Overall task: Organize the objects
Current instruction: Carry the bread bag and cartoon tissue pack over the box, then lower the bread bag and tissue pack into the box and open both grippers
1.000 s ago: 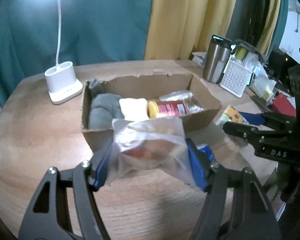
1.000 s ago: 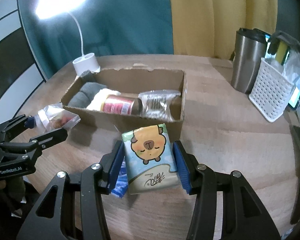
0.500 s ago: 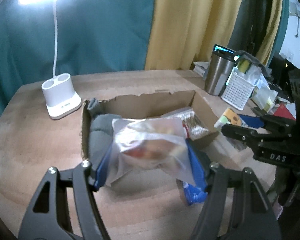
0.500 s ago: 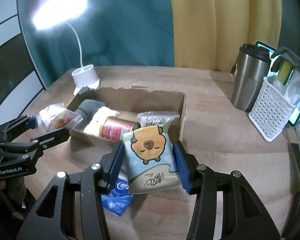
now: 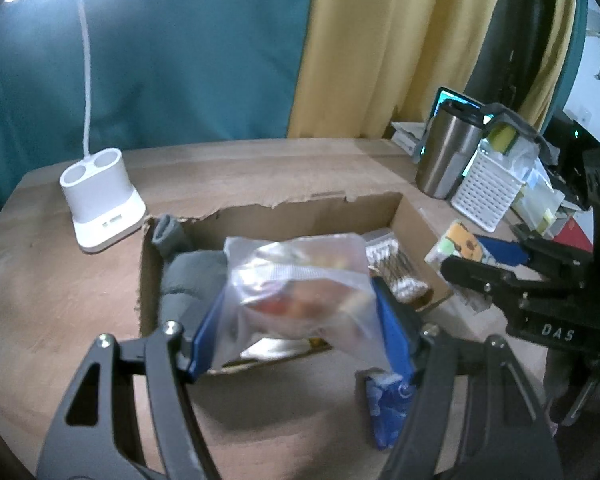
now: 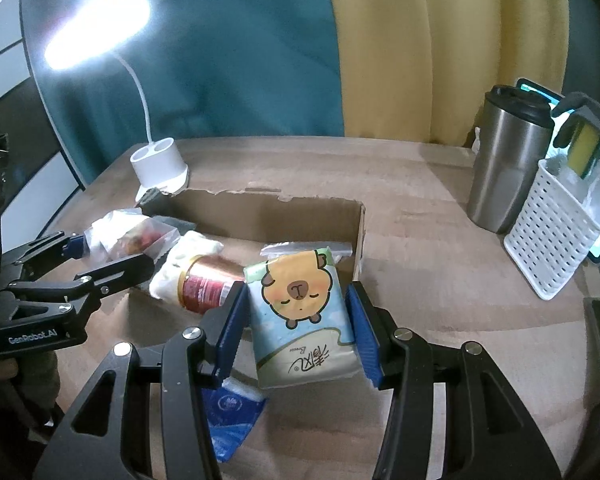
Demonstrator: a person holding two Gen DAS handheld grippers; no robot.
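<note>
My left gripper (image 5: pixel 300 320) is shut on a clear plastic bag of snacks (image 5: pixel 300 284), held over the near wall of the open cardboard box (image 5: pixel 300 210). In the right wrist view the same bag (image 6: pixel 132 236) hangs above the box's left end. My right gripper (image 6: pixel 296 320) is shut on a tissue pack with a capybara picture (image 6: pixel 300 312), over the box's near right part. In the box (image 6: pixel 276 216) lie a grey cloth (image 5: pixel 188 276), a white cloth (image 6: pixel 192 252), a red-labelled jar (image 6: pixel 204 284) and a clear packet (image 5: pixel 396 268).
A blue packet (image 5: pixel 388 408) lies on the wooden table (image 5: pixel 60 288) in front of the box. A white lamp base (image 5: pixel 100 200) stands at the back left. A steel tumbler (image 6: pixel 504 164) and a white perforated basket (image 6: pixel 548 236) stand at the right.
Both grippers have moved forward over the box with their loads. The snack bag now covers the jar in the left wrist view, and the tissue pack overlaps the box's near right corner.
</note>
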